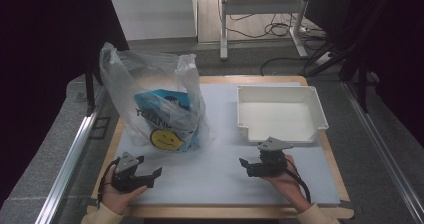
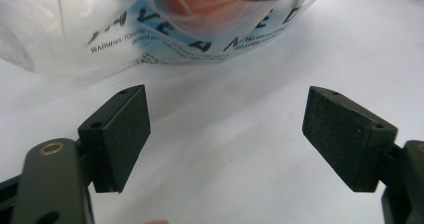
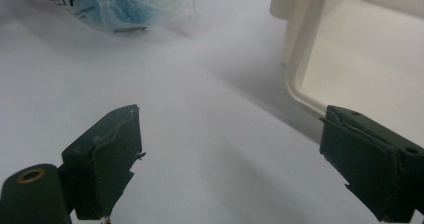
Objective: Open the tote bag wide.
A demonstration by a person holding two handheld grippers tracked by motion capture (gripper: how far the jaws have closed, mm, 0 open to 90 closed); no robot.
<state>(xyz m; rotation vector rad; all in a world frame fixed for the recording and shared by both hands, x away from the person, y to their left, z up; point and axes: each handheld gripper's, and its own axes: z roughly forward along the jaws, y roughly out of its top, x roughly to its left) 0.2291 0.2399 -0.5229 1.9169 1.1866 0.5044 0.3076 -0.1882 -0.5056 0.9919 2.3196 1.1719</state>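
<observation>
Plastic bag (image 1: 155, 104): clear crinkled film, printed lettering and yellow smiley, standing on the desk (image 1: 220, 176) left of the white tray (image 1: 280, 111). Your left claw (image 1: 150, 176), just in front of the bag, gapes wide, empty. Your right claw (image 1: 246, 165), right of the bag, before the smooth rectangular tray, likewise wide, holding nothing.

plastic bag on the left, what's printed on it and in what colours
Clear plastic bag with blue print, dark lettering and a yellow smiley face; the high view shows it best.
</observation>
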